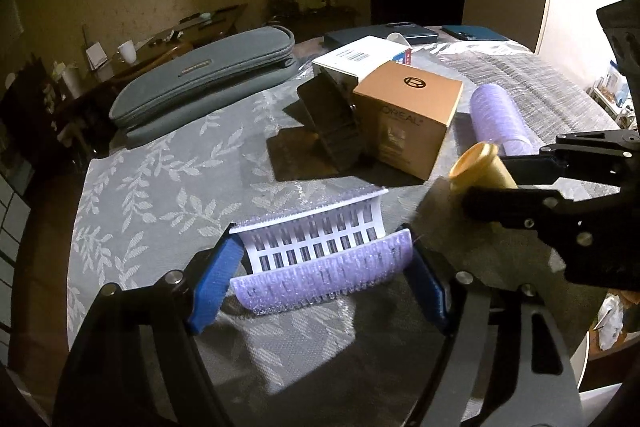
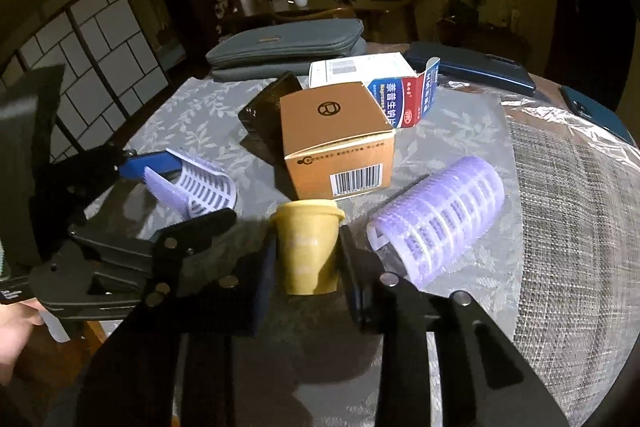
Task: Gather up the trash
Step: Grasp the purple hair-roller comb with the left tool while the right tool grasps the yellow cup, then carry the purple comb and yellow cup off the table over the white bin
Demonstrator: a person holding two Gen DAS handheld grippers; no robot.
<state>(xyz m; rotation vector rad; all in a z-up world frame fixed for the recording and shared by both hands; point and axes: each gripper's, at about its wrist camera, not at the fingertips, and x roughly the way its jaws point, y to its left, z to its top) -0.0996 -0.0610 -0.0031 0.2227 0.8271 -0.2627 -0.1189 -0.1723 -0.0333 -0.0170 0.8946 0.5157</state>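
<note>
From the left wrist, the left gripper [image 1: 320, 279] has its blue pads against both ends of a broken purple hair roller [image 1: 320, 255] lying on the leaf-patterned tablecloth [image 1: 160, 187]; a brown box [image 1: 408, 115] stands beyond it. From the right wrist, the right gripper [image 2: 308, 279] is clamped on a small yellow cup [image 2: 308, 247], with a whole purple roller [image 2: 440, 211] just right of it.
</note>
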